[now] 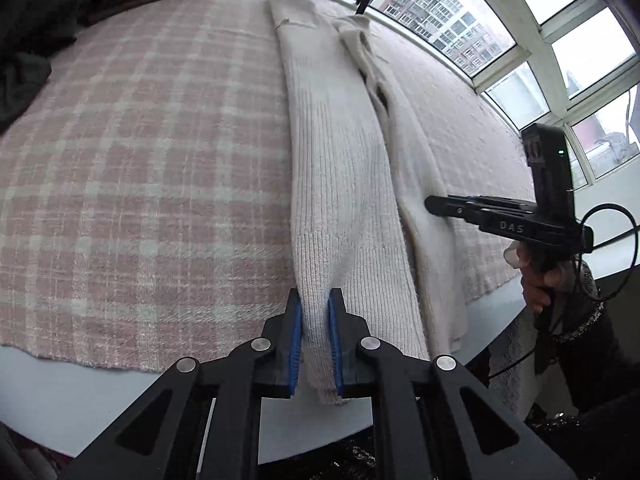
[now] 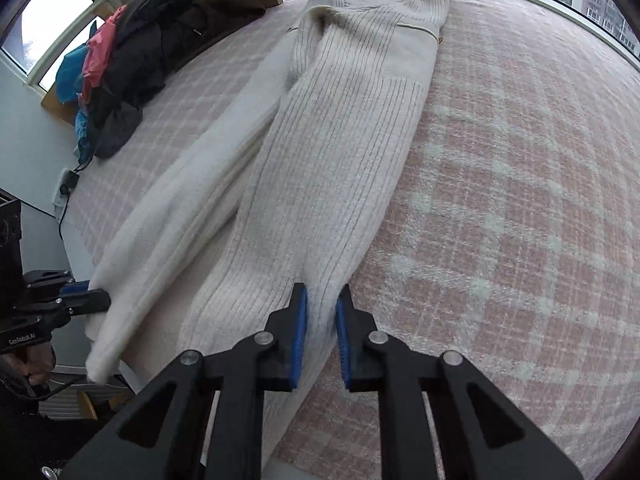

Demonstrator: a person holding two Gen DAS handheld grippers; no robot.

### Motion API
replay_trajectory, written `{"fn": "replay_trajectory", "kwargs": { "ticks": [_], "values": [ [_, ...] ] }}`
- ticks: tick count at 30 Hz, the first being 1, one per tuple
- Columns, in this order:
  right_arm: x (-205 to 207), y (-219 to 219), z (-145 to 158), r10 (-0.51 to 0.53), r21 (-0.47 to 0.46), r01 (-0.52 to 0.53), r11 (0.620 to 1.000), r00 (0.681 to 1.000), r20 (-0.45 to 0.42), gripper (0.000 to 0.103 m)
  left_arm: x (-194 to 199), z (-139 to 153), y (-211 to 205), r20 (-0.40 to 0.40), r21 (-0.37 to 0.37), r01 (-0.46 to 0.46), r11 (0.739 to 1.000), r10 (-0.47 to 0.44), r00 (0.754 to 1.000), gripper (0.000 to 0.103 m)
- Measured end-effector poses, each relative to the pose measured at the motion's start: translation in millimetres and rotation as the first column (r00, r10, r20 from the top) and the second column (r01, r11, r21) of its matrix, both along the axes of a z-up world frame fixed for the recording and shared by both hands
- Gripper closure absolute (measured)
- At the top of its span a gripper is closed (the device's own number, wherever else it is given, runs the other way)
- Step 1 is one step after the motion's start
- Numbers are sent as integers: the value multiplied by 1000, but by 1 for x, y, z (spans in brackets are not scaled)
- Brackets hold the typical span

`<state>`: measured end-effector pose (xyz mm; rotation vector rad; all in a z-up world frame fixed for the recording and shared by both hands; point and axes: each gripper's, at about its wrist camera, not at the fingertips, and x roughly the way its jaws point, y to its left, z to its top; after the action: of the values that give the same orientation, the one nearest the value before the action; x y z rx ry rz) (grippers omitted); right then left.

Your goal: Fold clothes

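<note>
While you hold both claws at the near edge of the bed, the cream ribbed knit garment [image 1: 340,168] lies stretched lengthwise across the pink plaid blanket [image 1: 140,152], running from that edge away toward the windows [image 1: 568,52]. Your left claw [image 1: 316,344] has its blue pads pressed in on the hem of the ribbed panel, so it is clamped on the garment with only the thickness of the knit between them. Your right claw [image 2: 322,336] grips the same way: its pads pinch a fold of the ribbed fabric near the hem, closed down to the cloth. In the left wrist view, your right claw shows from the side, just to the right of the garment, with its tip against the smoother cream strip beside the ribbed panel and your hand [image 1: 538,280] around its handle. In the right wrist view the garment's far end, with its collar-like folds, lies close to the windows. A pile of dark, pink and blue clothes [image 2: 120,64] sits on the blanket well to the left of the garment.
</note>
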<state>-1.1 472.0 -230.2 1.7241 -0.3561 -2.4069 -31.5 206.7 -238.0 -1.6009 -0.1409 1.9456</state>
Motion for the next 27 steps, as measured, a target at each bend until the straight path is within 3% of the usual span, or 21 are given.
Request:
{"fn": "replay_trajectory", "kwargs": {
  "ticks": [4,7,9,13,14,16,18,21,23,24,25,26,27],
  "values": [
    [-9,2,16,3,31,-3,1000,1000,-3,77,4,18,10,-78,-61,25,998,-30,997,85],
    [-31,18,41,-29,76,39,996,992,-123,77,7,31,17,-135,-108,41,993,-55,989,82],
    [-65,23,44,-31,118,49,992,988,-150,77,-2,44,22,-179,-104,48,993,-66,982,82],
    [-133,35,50,-32,201,73,977,979,-203,77,-50,53,50,-216,-80,46,996,-62,974,81],
    [-149,39,50,-36,222,83,971,978,-207,77,-63,50,58,-215,-80,40,996,-56,975,76],
    [-175,54,38,-85,249,126,960,982,-170,68,-91,39,75,-206,-87,25,996,-42,978,72],
    [-188,73,27,-151,212,180,961,978,-147,59,-118,23,88,-178,-95,9,995,-26,984,70],
    [-199,101,10,-222,55,228,972,971,-94,58,-144,-3,106,-124,-87,3,996,-14,992,70],
    [-203,105,3,-220,-2,221,975,971,-89,58,-153,-13,112,-111,-79,1,997,-10,994,75],
    [-204,106,1,-212,-28,211,977,973,-89,61,-154,-12,113,-121,-76,2,997,-12,993,88],
    [-205,103,1,-183,-45,179,983,979,-93,86,-154,-11,114,-132,-73,4,997,-14,991,89],
    [-205,101,3,-159,-50,154,987,982,-103,96,-153,-9,111,-147,-83,-8,996,-5,989,91],
    [-202,100,10,-151,-19,149,989,980,-126,96,-151,-5,106,-164,-99,-26,995,10,986,91]
  ]
}}
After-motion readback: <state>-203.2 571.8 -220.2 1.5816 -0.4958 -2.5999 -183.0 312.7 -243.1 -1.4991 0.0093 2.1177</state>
